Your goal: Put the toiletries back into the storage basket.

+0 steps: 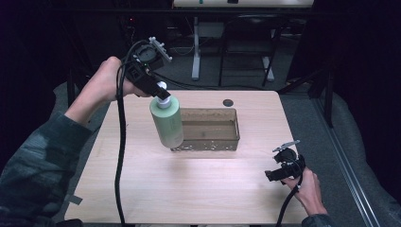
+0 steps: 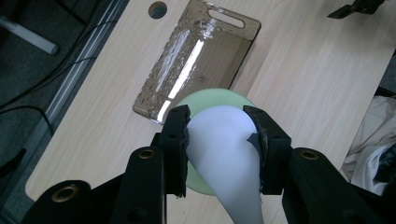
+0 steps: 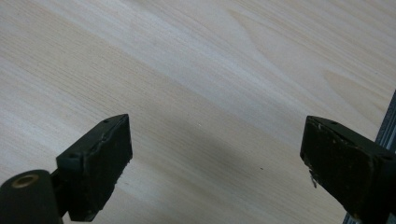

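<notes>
The pale green pump bottle (image 1: 167, 122) hangs above the table (image 1: 142, 179), at about ten o'clock from the table's middle, its lower end just in front of the near-left corner of the clear smoky plastic bin (image 1: 222, 142). It looks like a rigid plastic bottle with a smooth, rounded body that would likely slip in a pinch across its sides; if full it is probably fairly heavy, and held by the top alone it may swing. The narrow white pump head (image 2: 224, 154) is the sensible place to take it, and that is where the left gripper (image 1: 162, 92) has it: in the left gripper view both pads press on the white head, jaws pinched in on it, the green shoulder showing beneath. The right gripper (image 1: 279, 174) rests at about four o'clock on the table, near the edge; its jaws stand spread wide over bare wood, holding nothing.
</notes>
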The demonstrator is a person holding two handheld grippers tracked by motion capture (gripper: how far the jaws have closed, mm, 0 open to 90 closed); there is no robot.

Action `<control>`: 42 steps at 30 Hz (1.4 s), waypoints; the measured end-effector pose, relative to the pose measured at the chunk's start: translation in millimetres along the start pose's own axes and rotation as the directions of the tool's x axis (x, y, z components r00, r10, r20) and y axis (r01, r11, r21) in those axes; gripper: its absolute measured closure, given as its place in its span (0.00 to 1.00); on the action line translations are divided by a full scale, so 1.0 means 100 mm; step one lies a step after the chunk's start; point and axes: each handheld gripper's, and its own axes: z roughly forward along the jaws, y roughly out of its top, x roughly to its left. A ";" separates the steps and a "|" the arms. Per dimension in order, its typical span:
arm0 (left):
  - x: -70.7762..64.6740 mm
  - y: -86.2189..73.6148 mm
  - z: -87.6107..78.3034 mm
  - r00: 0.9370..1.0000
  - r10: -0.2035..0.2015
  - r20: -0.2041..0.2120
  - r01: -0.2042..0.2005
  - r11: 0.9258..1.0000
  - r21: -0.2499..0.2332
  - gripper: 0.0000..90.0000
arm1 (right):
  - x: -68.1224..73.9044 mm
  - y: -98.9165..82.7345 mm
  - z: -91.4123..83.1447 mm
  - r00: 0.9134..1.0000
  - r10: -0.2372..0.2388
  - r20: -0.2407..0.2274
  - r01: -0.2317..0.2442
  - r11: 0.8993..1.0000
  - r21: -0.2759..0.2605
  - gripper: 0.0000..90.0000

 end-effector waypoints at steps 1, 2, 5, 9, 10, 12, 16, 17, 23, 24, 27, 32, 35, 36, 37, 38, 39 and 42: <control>0.00 0.01 0.00 1.000 0.004 -0.003 -0.004 1.000 0.000 0.70 | 0.00 0.00 0.00 1.000 0.000 0.001 0.000 1.000 0.000 0.08; 0.00 0.01 -0.01 1.000 0.003 -0.005 -0.003 1.000 0.001 0.70 | 0.00 0.00 0.00 1.000 0.002 0.002 -0.002 1.000 0.000 0.08; 0.02 0.04 -0.02 1.000 -0.004 -0.007 0.004 1.000 0.003 0.70 | 0.00 0.00 0.00 1.000 0.001 0.003 -0.001 1.000 -0.001 0.06; 0.04 0.05 -0.02 1.000 -0.006 -0.012 0.006 1.000 -0.002 0.70 | 0.00 0.00 0.00 1.000 0.001 0.003 -0.001 1.000 -0.002 0.05; 0.06 0.06 -0.02 1.000 -0.006 -0.016 0.006 1.000 -0.005 0.70 | 0.00 0.00 0.00 1.000 0.003 0.003 -0.003 1.000 0.000 0.03; 0.07 0.07 -0.02 1.000 -0.008 -0.017 0.008 1.000 -0.003 0.70 | 0.00 0.00 0.00 1.000 0.003 0.001 -0.003 1.000 0.002 0.01; 0.09 0.08 -0.02 1.000 -0.015 -0.021 0.015 1.000 -0.007 0.70 | 0.00 0.00 0.01 1.000 0.010 -0.009 -0.010 1.000 0.003 0.00; 0.10 0.09 -0.02 1.000 -0.018 -0.020 0.018 1.000 -0.007 0.70 | 0.00 0.00 0.01 1.000 0.009 -0.011 -0.009 1.000 0.005 0.00; 0.15 0.14 -0.02 0.999 -0.021 -0.030 0.021 1.000 -0.008 0.70 | -0.01 -0.01 0.02 1.000 0.000 -0.005 0.000 1.000 0.010 0.00; 0.15 0.15 -0.03 0.999 -0.018 -0.032 0.018 1.000 -0.007 0.70 | -0.02 -0.01 0.03 1.000 0.000 -0.006 0.000 1.000 0.010 0.00; 0.17 0.18 -0.03 0.999 -0.018 -0.039 0.017 1.000 -0.006 0.70 | -0.01 -0.01 0.03 1.000 0.002 -0.006 -0.002 1.000 0.011 0.00; 0.20 0.21 -0.02 0.999 -0.023 -0.045 0.023 1.000 -0.011 0.70 | -0.02 -0.01 0.03 1.000 0.001 -0.006 -0.001 1.000 0.013 0.00; 0.21 0.24 0.00 0.998 -0.025 -0.049 0.025 1.000 -0.007 0.70 | -0.01 -0.01 0.03 1.000 0.001 -0.006 -0.001 1.000 0.012 0.00; 0.22 0.24 0.01 0.998 -0.027 -0.050 0.027 1.000 -0.007 0.70 | -0.01 -0.01 0.03 1.000 0.001 -0.006 -0.001 1.000 0.015 0.00; 0.23 0.24 0.02 0.998 -0.031 -0.051 0.030 1.000 -0.007 0.70 | -0.01 -0.01 0.03 1.000 0.005 -0.006 -0.005 1.000 0.016 0.00; 0.23 0.24 0.02 0.998 -0.031 -0.051 0.030 1.000 -0.007 0.69 | -0.01 -0.01 0.03 1.000 0.006 -0.007 -0.006 1.000 0.012 0.00; 0.23 0.25 0.03 0.998 -0.031 -0.050 0.031 1.000 -0.004 0.69 | -0.01 -0.01 0.03 1.000 0.006 -0.007 -0.006 1.000 0.012 0.00; 0.25 0.27 0.06 0.998 -0.035 -0.053 0.035 0.999 0.003 0.70 | -0.01 0.00 0.03 1.000 0.003 -0.005 -0.003 1.000 0.019 0.00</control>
